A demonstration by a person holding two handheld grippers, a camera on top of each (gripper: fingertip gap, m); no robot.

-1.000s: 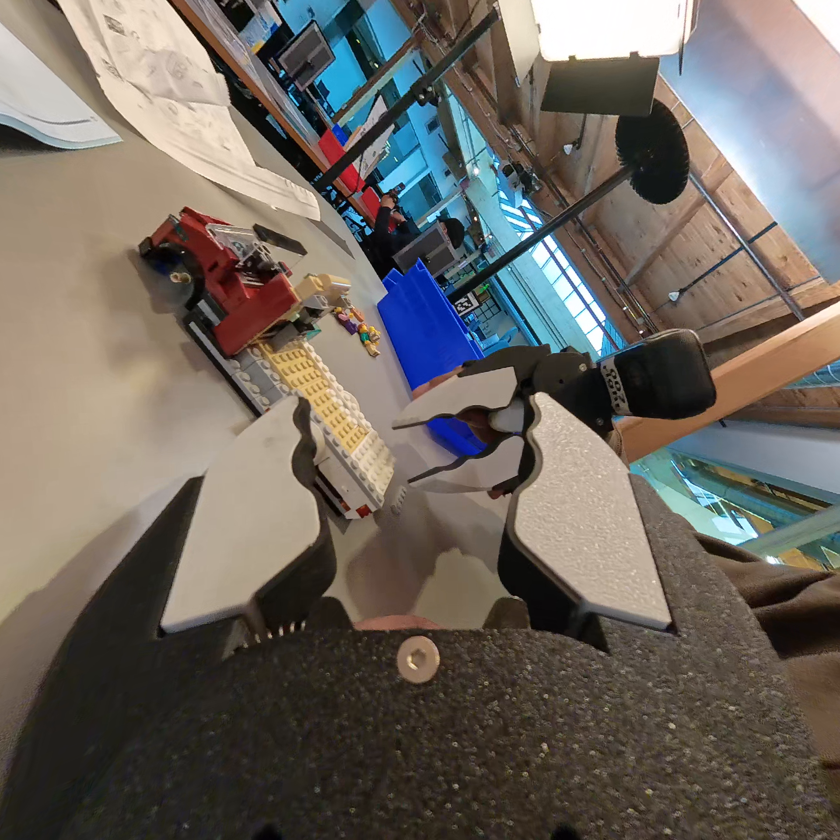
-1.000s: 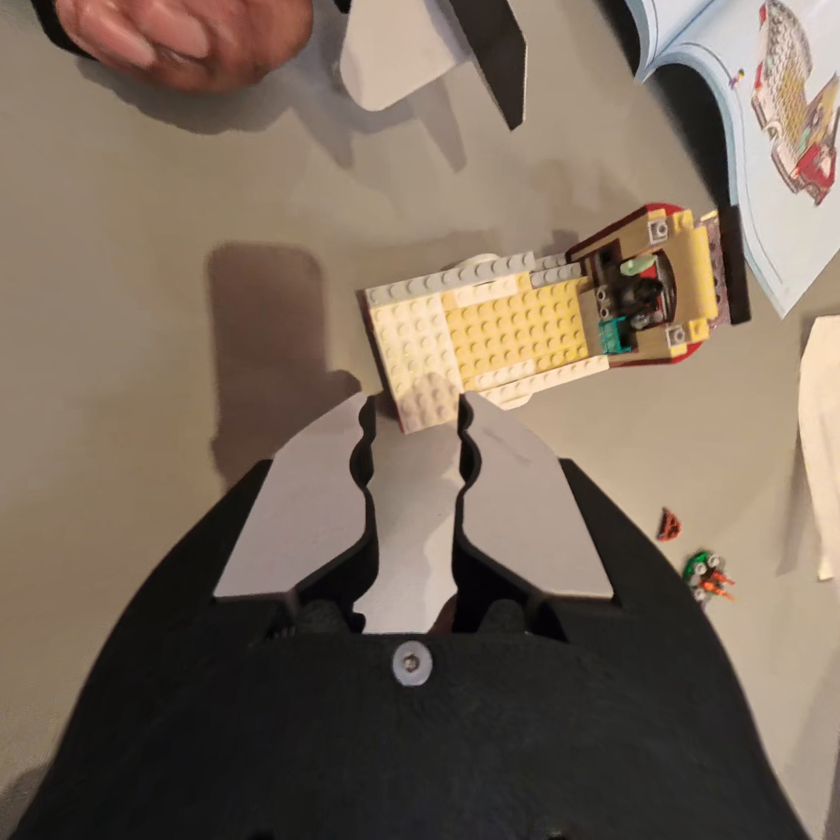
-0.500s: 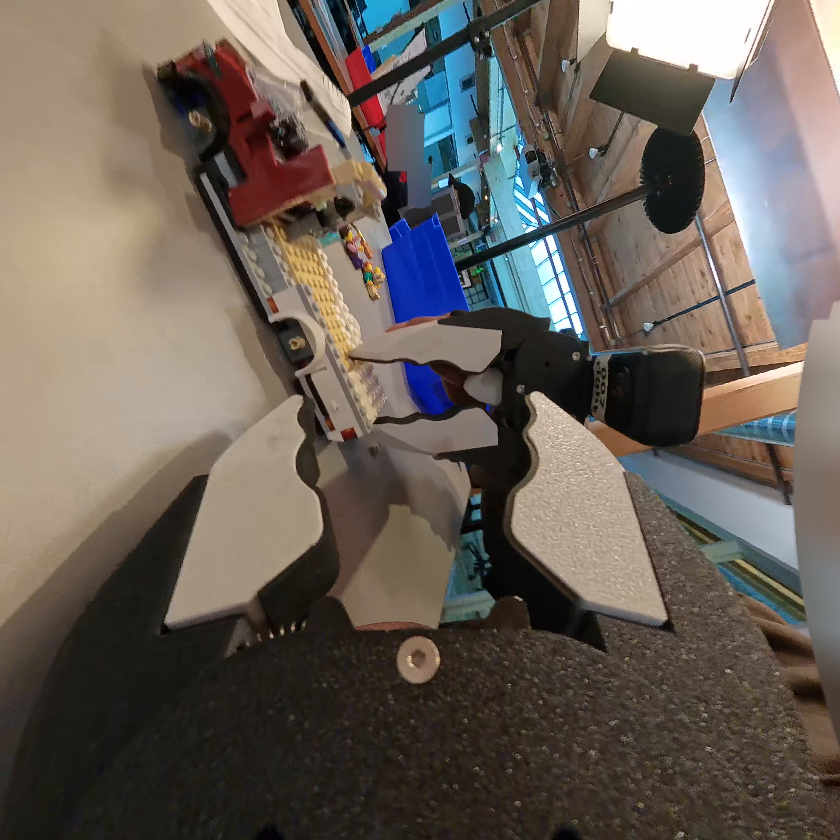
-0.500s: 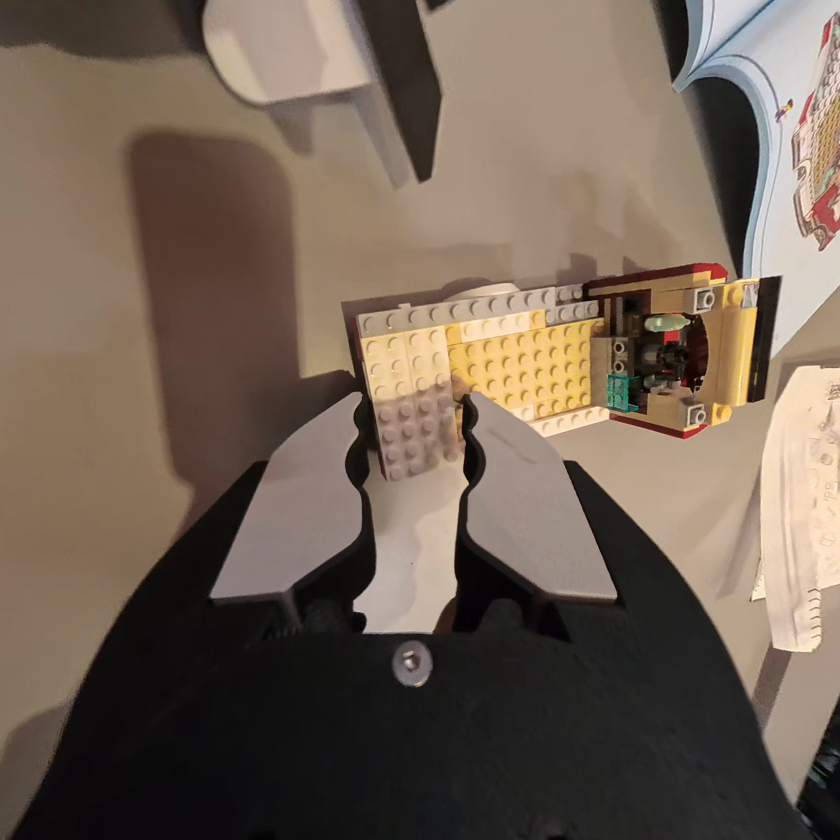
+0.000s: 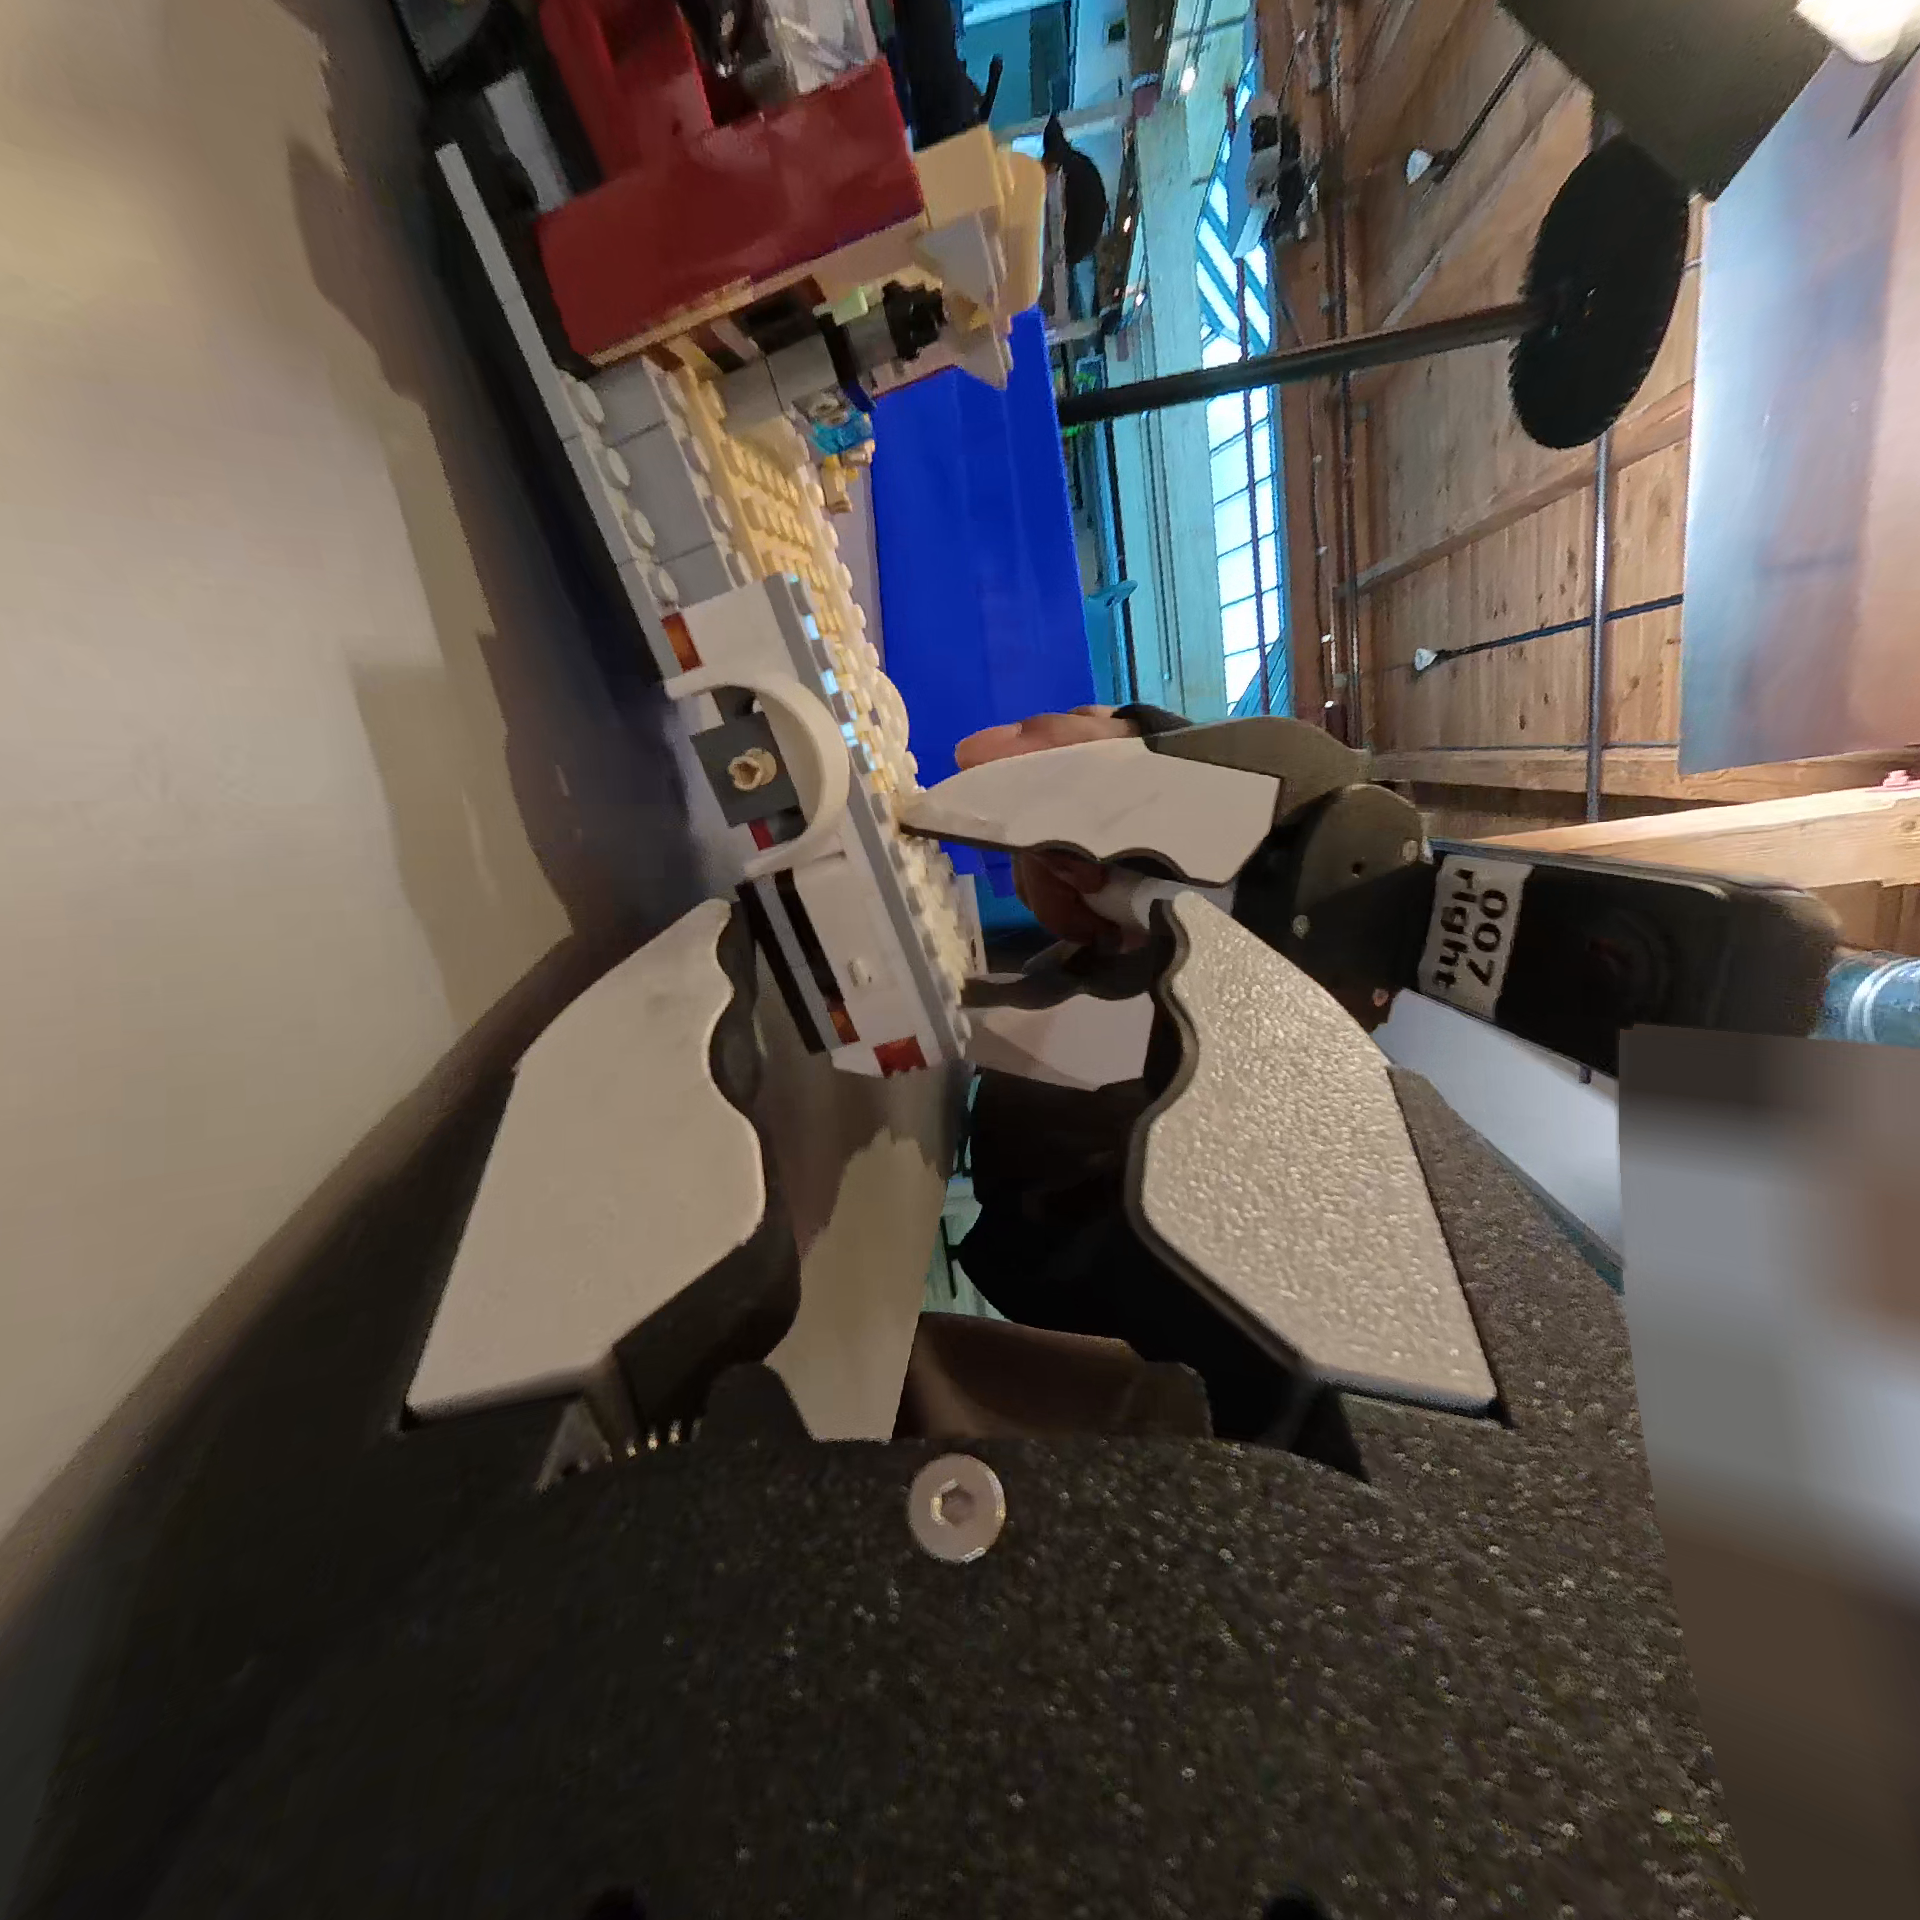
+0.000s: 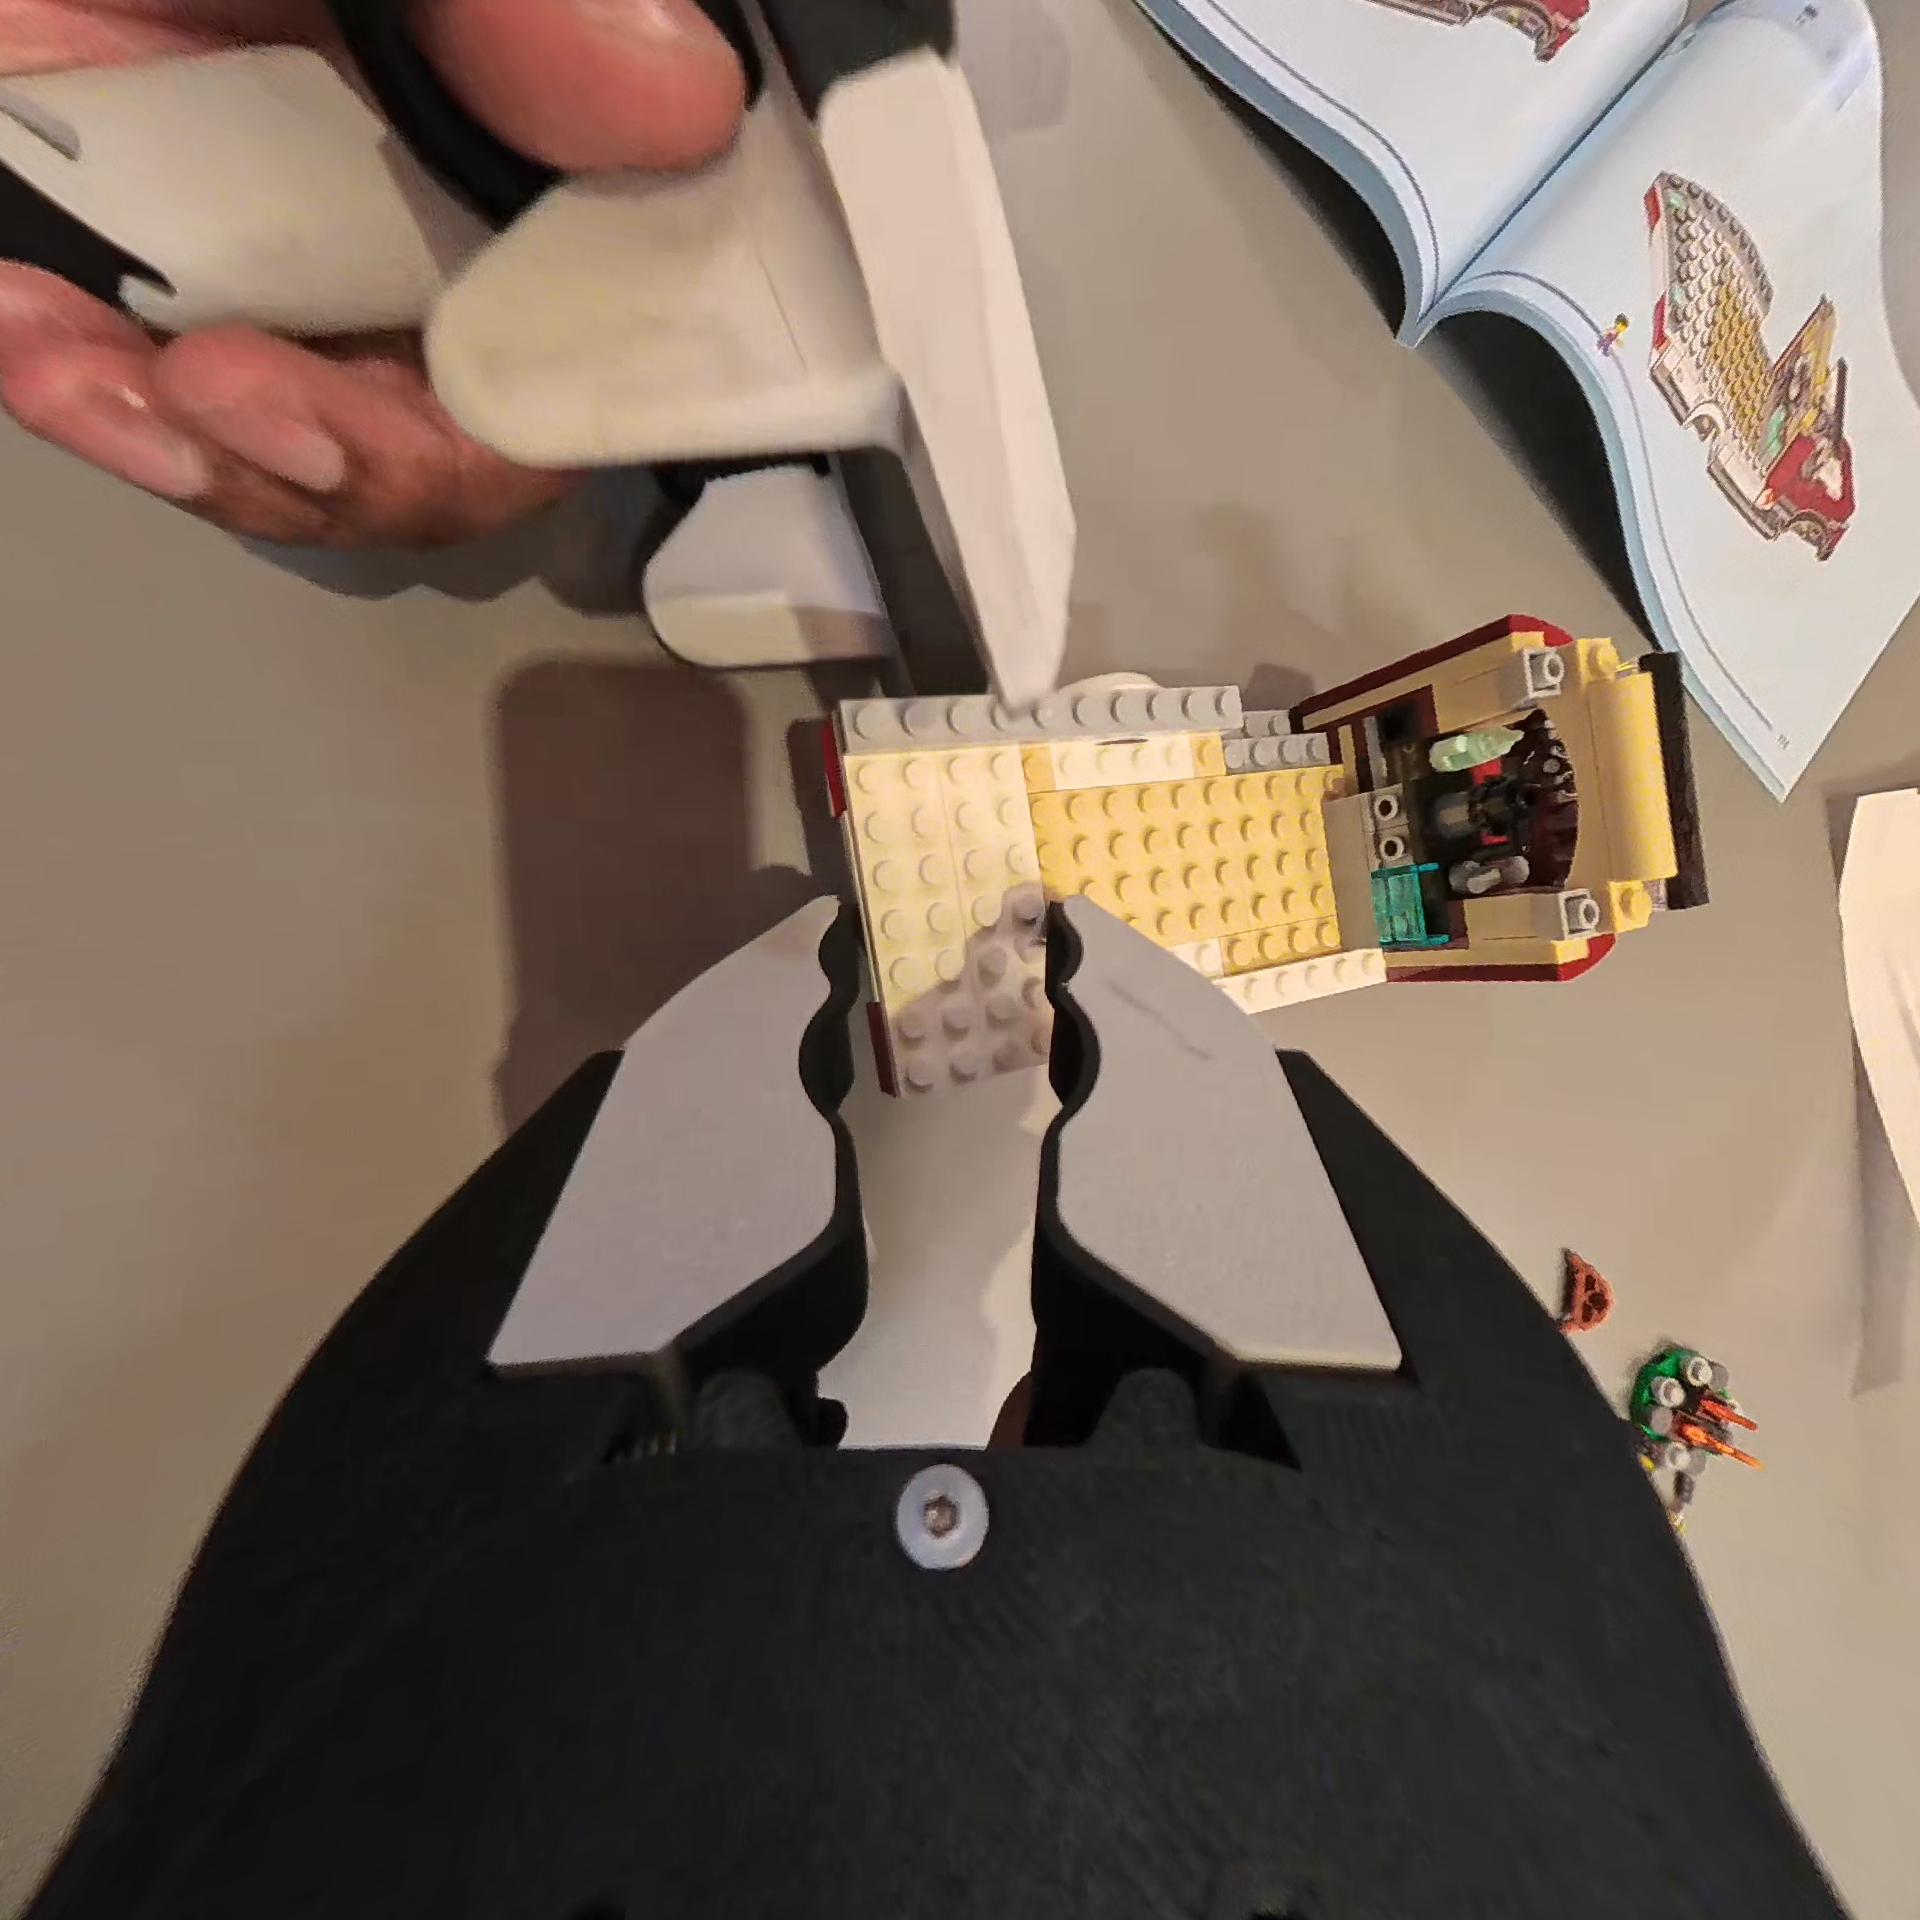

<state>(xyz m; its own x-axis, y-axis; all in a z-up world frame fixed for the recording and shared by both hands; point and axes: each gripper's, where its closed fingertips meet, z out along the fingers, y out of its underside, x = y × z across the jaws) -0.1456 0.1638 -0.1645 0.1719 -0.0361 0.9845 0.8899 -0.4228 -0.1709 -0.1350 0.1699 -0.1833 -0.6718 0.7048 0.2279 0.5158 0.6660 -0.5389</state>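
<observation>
Both grippers have come in close to the brick model since a second ago, and the left gripper's jaws have narrowed a little. The grey table (image 6: 260,935) is the biggest thing, and the toy brick vehicle (image 6: 1174,852) sits flat on it, with a pale yellow studded deck and a dark red cab at its far end. An open instruction booklet (image 6: 1621,312) lies beyond the cab. The left gripper (image 5: 935,935) is tipped on its side with its jaws wide; the tail end of the vehicle is between its fingers, and the right-hand finger stands clear of it. The right gripper (image 6: 945,925) has narrow jaws set over the tail corner of the deck, one finger at the end edge and one on the studs; a firm squeeze cannot be told. A few tiny loose brick bits (image 6: 1683,1413) lie near it.
</observation>
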